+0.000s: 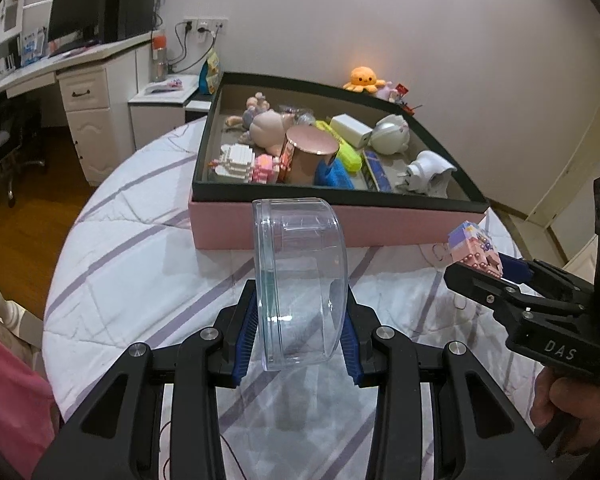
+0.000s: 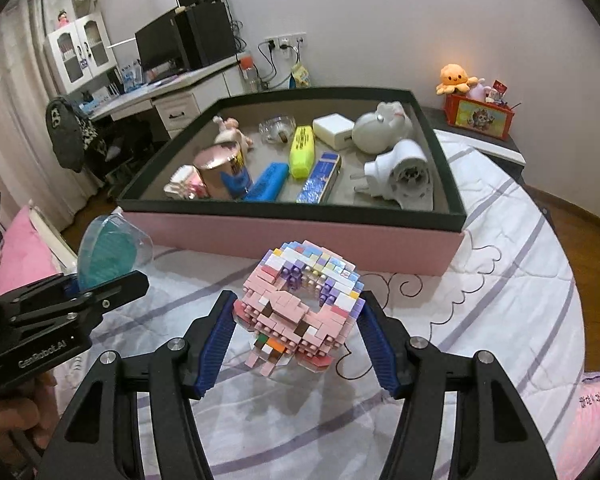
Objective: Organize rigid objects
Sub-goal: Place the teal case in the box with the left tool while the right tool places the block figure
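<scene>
My left gripper [image 1: 300, 294] is shut on a clear round plastic container [image 1: 300, 276], held on edge above the quilt just in front of the box. In the right wrist view that container [image 2: 108, 252] looks teal-tinted in the left gripper [image 2: 112, 284]. The right gripper [image 2: 298, 300] is shut on a pink and pastel brick-built figure [image 2: 300, 300], its blue pads pressing both sides. From the left wrist view the figure [image 1: 474, 246] sticks out of the right gripper [image 1: 484, 270] at the right. A pink box with a dark rim [image 2: 300, 236] lies just beyond both.
The box [image 1: 380, 226] holds a rose-gold can [image 1: 306, 156], a yellow highlighter [image 2: 302, 152], a white charger [image 2: 334, 128], white plug adapters [image 2: 400, 172] and small toys. An orange octopus plush [image 2: 454, 78] sits behind on a red box. A desk with a monitor [image 1: 76, 16] stands at the left.
</scene>
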`<state>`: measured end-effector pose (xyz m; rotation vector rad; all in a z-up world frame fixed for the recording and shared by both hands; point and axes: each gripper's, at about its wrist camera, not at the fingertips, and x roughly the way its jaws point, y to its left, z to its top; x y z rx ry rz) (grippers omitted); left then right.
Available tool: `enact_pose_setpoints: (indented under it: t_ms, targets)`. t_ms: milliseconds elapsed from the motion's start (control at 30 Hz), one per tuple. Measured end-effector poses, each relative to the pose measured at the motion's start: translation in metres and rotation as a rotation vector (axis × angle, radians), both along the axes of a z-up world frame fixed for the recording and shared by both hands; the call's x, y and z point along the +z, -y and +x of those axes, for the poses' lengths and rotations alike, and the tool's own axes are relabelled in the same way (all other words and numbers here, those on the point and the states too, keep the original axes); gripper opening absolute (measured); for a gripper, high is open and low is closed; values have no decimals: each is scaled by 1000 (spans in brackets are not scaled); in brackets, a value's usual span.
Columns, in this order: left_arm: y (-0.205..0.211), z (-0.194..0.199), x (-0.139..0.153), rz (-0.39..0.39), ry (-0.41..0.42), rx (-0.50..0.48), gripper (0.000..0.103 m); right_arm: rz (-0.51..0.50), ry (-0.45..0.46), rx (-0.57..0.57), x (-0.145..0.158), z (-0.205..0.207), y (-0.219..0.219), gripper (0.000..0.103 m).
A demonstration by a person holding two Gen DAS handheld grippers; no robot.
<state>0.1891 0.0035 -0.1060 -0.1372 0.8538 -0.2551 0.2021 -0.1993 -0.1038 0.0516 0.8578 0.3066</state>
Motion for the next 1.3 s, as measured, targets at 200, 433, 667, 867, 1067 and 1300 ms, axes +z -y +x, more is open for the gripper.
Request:
enact_pose_setpoints:
  t_ms: [200, 433, 667, 867, 1067, 1300]
  targets:
    - [2, -7, 16, 5, 33, -4, 37, 14, 27, 3, 13, -7, 1, 62]
    - [2, -4, 42, 11, 99, -5, 37, 18, 85, -4, 37, -5, 8, 62]
    - [-2, 21, 77, 17, 189, 3, 37, -3, 176, -28, 74, 19, 21, 62]
    - [2, 52, 93, 17, 225, -5, 37, -14, 214, -23, 93, 49, 18, 62]
    - [14, 85, 92, 13, 222, -25, 37, -4, 214, -11, 91, 79, 12, 62]
    - [32, 123, 76, -4, 186, -53, 37, -1, 178, -8, 76, 112, 10, 63]
